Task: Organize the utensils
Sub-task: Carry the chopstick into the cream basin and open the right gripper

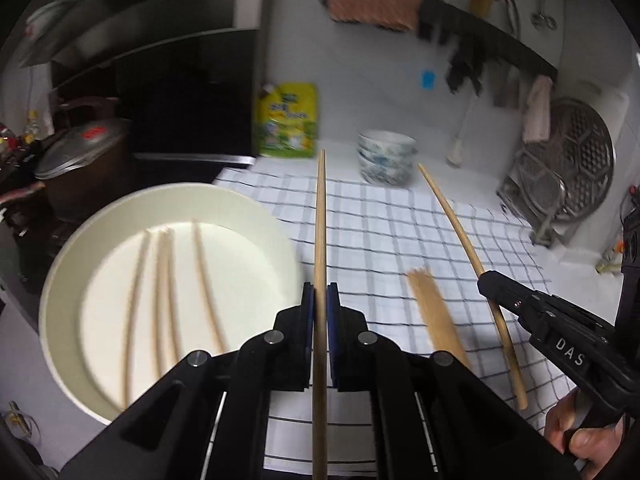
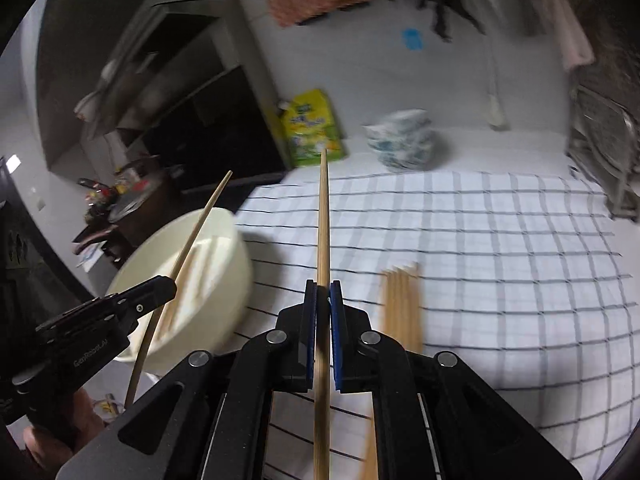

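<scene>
Both my grippers clenched, one chopstick each. Left gripper [image 1: 320,304] pinches chopstick [image 1: 320,216] mid-shaft, tip forward, above rim of white bowl [image 1: 64,280], likely bound for bowl where several chopsticks [image 1: 168,280] already lie. Right gripper [image 2: 323,300] grips second chopstick [image 2: 323,216] same way, over checked cloth [image 2: 500,248]. Loose bundle [image 2: 400,300] waits on cloth, just beside right gripper. Left view alone shows bowl floor and metal rack at far right; right view alone shows hand [image 2: 60,432] under left gripper.
</scene>
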A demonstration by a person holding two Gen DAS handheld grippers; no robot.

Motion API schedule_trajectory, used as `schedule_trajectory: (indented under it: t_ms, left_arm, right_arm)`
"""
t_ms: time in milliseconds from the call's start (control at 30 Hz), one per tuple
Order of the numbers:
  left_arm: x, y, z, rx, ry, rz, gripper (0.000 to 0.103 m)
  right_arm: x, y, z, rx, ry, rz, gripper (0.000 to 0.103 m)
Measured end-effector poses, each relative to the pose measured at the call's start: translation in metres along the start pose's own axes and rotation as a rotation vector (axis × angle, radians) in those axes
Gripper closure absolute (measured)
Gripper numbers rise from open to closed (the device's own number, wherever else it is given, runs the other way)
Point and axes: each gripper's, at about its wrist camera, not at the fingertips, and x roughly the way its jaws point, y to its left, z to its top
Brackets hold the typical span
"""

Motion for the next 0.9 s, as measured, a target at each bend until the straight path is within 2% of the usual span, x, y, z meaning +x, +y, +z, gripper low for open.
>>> schedule_trajectory:
  t_ms: [200,267,500,667,833,900]
  left_arm:
    - [0.0,0.076,0.012,-0.045,0.001,0.119,0.096]
    - [0.005,0.095,0.014,-0.064,0.011,0.137,0.096]
    - [0.033,0.14,0.007,-0.104,0.067,0.169,0.096]
    - [0.048,0.151,-0.001,-0.118,0.105,0.173,0.096]
    - [0.055,0.157,-0.006,-0.147,0.135,0.167,0.095]
    - [0.056,0.16,-0.008,-0.158,0.141,0.171,0.086]
  right_arm:
    - [0.044,0.06,0.018,-0.064,0.048,0.095,0.096]
    - [0.075,0.093,0.023,-0.092,0.092,0.122,0.096]
    - [0.128,0.138,0.021,-0.136,0.181,0.137,0.097]
    - [0.159,0.147,0.013,-0.133,0.248,0.121,0.097]
    - [0.169,0.141,0.008,-0.128,0.277,0.106,0.096]
    - [0.164,0.137,0.006,-0.129,0.264,0.096,0.091]
